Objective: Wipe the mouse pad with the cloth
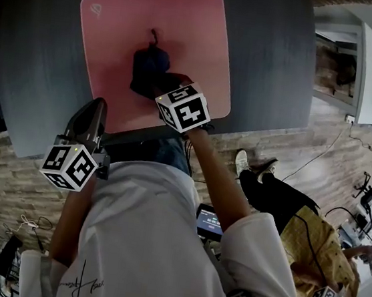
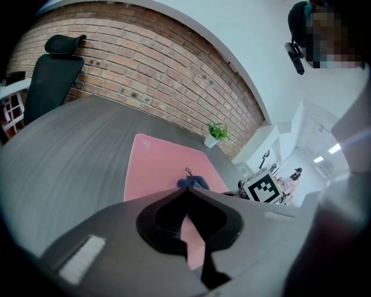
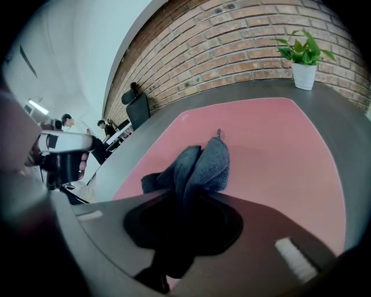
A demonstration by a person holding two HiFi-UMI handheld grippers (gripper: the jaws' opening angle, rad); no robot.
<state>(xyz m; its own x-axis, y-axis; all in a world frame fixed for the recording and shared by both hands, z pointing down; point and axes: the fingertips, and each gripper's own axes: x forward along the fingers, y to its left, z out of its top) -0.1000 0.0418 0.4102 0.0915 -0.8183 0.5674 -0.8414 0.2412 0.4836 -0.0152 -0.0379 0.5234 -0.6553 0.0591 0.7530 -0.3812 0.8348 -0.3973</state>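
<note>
Surface [image 1: 35,59]: dark grey and flat; it carries the mouse pad.
Mouse pad [image 1: 188,24]: pink, lying flat; its near edge runs close along the near edge of the surface.
Cloth [image 3: 204,165]: dark blue and bunched into upright folds; it rests on the mouse pad around its middle, somewhat toward the near edge.
Right tool [image 3: 185,194]: jaws clamped on the cloth, which fills the gap between them; the tool sits over the near half of the mouse pad.
Left tool [image 2: 186,194]: jaws closed tip to tip with nothing between them; it is held at the near edge of the surface, just beside the near left corner of the mouse pad and apart from the cloth. Contact with the surface cannot be determined.
Potted plant [image 3: 304,58]: upright at the far edge of the surface, against the brick wall [image 3: 243,35], beyond the far right corner of the mouse pad.
</note>
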